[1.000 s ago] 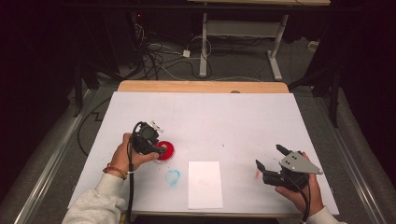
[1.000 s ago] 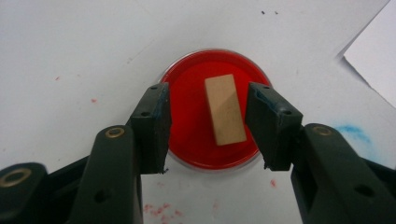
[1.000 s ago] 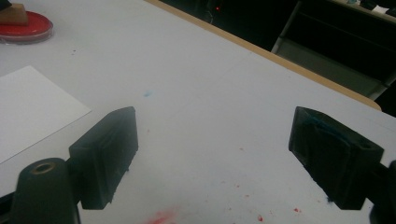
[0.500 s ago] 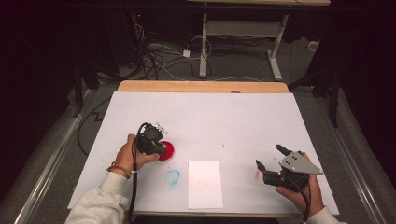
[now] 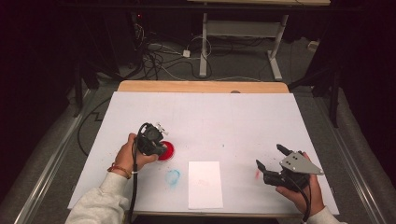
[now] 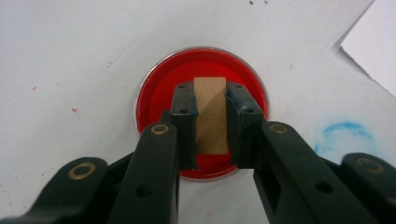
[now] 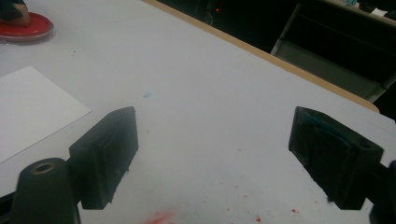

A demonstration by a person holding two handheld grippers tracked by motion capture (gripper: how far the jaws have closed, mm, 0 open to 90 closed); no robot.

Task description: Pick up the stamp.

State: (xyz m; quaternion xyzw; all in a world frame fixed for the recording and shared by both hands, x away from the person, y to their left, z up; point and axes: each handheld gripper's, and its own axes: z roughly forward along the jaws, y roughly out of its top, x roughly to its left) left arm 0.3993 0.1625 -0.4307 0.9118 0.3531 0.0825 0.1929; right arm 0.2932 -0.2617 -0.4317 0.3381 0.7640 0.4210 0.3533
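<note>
Since a second ago my left gripper (image 6: 210,116) closed its fingers, now pinching the wooden stamp block (image 6: 211,114) upright in the red ink pad (image 6: 154,88) to load it. Right gripper (image 5: 271,164) idles spread, paper (image 5: 204,184) waiting between.

1. A dim lab or test workspace: a table (image 5: 205,116) covered in a white sheet stands under a fixed overhead camera, its pale wooden edge (image 5: 201,87) showing on the side far from the left gripper (image 5: 152,142).
2. Beyond that edge, well away from both hand-held grippers, loose cables (image 5: 163,60) sprawl across a grey floor.
3. A metal-framed workbench (image 5: 243,32) stands further back in the dark.
4. Black curtains or panels (image 5: 42,56) close off the sides.
5. Red and blue ink smudges (image 5: 173,177) mark the sheet near the left gripper, a sign of repeated trials.
</note>
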